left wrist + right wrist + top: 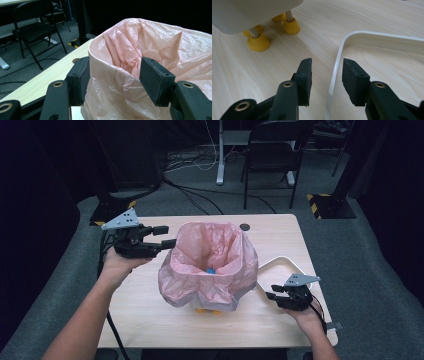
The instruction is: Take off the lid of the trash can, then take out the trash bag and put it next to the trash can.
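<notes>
Left tool at the bag rim; right tool straddling the tray edge.

The pink bag (pixel 210 265) lines a small white bin (pixel 249 15) on yellow feet (pixel 258 42) at the middle of the tabletop (pixel 150 315). The left tool (pixel 167 237) stands with its jaws wide, one jaw outside and one inside the folded-over rim of the bag; the film passes between the pads without being pinched, so nothing is gripped. This placement probably prepares a grasp on the rim for seating or adjusting the liner. A small blue item (pixel 211 270) lies at the bottom of the bag. The right tool (pixel 325 75) rests low near the bin's right side, jaws partly open, with the rim of the white tray (pixel 337 65) between the pads and untouched; it holds nothing.
</notes>
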Tool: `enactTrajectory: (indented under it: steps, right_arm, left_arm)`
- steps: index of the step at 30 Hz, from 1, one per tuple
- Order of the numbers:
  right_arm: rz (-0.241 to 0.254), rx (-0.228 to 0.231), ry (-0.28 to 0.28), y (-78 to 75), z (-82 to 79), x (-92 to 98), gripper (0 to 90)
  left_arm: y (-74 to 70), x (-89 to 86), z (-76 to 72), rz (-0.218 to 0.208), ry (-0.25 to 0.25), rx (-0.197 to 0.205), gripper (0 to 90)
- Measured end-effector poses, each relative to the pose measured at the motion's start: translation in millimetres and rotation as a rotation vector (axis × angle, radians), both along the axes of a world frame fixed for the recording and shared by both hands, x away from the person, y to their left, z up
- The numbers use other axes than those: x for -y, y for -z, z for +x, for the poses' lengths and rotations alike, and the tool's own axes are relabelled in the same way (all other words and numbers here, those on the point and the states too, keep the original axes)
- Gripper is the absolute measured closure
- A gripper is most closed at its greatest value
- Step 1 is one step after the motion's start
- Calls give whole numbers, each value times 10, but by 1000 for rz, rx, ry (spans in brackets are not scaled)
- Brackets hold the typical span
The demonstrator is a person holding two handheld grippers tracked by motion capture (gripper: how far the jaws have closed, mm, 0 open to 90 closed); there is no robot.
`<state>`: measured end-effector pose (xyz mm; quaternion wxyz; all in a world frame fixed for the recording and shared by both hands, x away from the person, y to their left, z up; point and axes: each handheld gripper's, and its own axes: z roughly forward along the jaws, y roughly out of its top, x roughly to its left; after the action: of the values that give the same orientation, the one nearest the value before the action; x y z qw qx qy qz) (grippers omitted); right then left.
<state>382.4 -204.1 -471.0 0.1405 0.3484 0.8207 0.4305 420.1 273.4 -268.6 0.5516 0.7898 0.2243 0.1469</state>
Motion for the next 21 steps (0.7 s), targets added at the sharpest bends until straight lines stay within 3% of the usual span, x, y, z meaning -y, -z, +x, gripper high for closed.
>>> enactTrajectory:
  steps: [6, 13, 21]
  right_arm:
    - [27, 15, -9, -60, -20, -20, 569]
    - [78, 64, -29, -240, -85, -69, 525]
    - [106, 78, -43, -337, -102, -124, 520]
  left_arm:
    - [4, 2, 17, -5, -2, -5, 412]
    - [-2, 32, 54, 5, -8, -6, 412]
    - [-7, 95, 129, 23, -15, -20, 412]
